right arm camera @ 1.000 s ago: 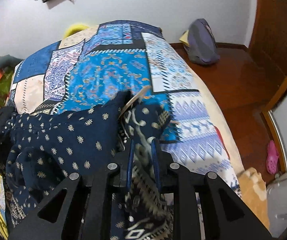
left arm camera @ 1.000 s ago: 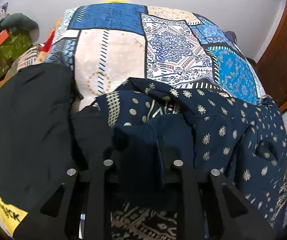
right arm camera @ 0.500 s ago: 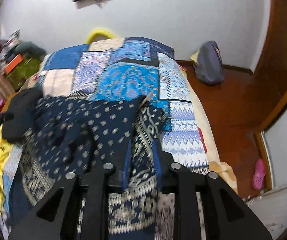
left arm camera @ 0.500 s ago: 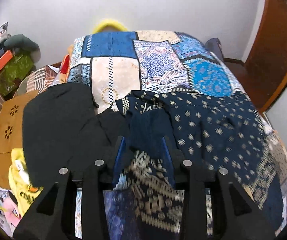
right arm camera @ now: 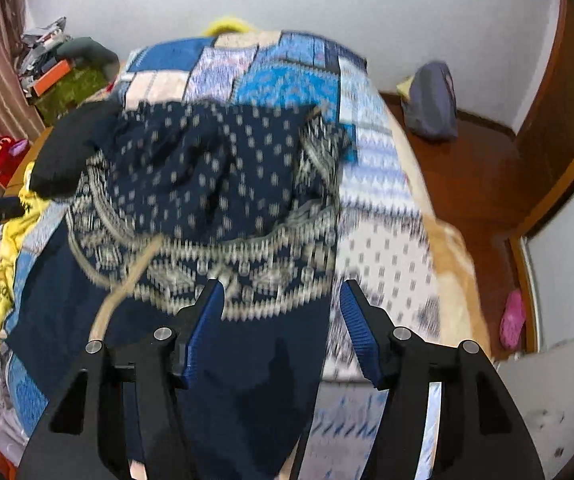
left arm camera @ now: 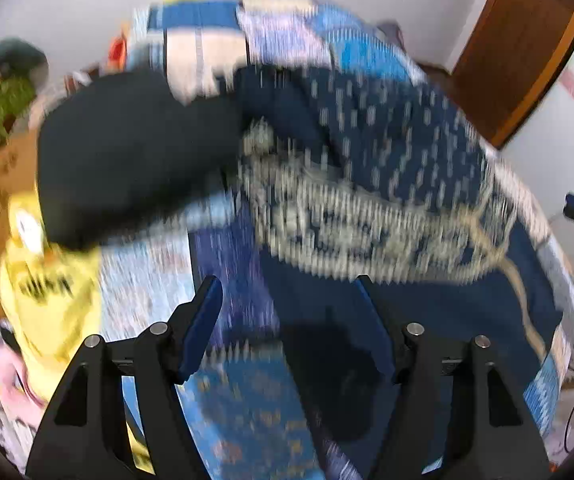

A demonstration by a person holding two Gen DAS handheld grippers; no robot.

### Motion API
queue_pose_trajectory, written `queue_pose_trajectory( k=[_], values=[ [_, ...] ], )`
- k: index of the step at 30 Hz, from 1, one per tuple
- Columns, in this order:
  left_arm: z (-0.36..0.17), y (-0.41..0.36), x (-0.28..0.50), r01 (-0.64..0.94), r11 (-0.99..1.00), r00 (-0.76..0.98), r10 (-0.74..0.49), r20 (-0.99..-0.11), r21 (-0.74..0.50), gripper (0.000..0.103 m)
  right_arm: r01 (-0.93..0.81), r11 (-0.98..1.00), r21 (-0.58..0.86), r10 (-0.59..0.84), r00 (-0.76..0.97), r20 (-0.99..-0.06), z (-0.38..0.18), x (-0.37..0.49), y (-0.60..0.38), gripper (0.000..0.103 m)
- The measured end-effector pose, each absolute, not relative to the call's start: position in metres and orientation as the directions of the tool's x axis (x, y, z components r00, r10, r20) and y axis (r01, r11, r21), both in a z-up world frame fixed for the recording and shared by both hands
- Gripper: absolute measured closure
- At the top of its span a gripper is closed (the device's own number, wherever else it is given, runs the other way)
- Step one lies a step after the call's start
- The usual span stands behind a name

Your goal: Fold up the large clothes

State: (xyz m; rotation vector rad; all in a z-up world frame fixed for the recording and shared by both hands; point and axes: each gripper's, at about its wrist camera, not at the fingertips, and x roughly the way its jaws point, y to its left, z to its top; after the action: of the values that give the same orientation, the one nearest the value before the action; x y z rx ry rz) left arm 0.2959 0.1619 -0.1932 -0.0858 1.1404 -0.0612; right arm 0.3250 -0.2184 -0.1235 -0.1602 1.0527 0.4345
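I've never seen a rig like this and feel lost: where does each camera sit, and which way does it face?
Left wrist: sits behind the left tongs, open, facing along the patchwork blue bedspread toward the white wall.
Right wrist: sits behind the right tongs, open, facing the same bed, wooden floor at right.
Shared: the navy dotted fabric garment and black cloth bundle.

Navy patterned garment (left arm camera: 387, 152) motion-blurred
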Motion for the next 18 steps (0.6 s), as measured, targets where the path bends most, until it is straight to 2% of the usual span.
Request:
queue_pose_trajectory(
  k=[5, 11, 18],
  values=[
    [-0.236, 0.162, 0.268, -0.018, 0.977, 0.315, -0.197, -0.928, -0.214, 0.037, -0.36, 0.924, 0.125, 0.269, 0.384, -0.883, -0.151, 0.308, -0.233, 0.047],
    [-0.261, 0.146, 0.246, -0.013, 0.93, 0.256, -0.352, -0.9, -0.368, 0.037, -0.305, 0.935, 0.18, 0.267, 0.273, -0.924, -0.202, 0.296, -0.243, 0.047],
    [-0.267, 0.141, 0.242, -0.05, 0.893, 0.321, -0.41, -0.854, -0.448, 0.036, -0.208, 0.937, 0.28, 0.331, 0.272, -0.904, -0.225, 0.303, -0.25, 0.047]
  ],
)
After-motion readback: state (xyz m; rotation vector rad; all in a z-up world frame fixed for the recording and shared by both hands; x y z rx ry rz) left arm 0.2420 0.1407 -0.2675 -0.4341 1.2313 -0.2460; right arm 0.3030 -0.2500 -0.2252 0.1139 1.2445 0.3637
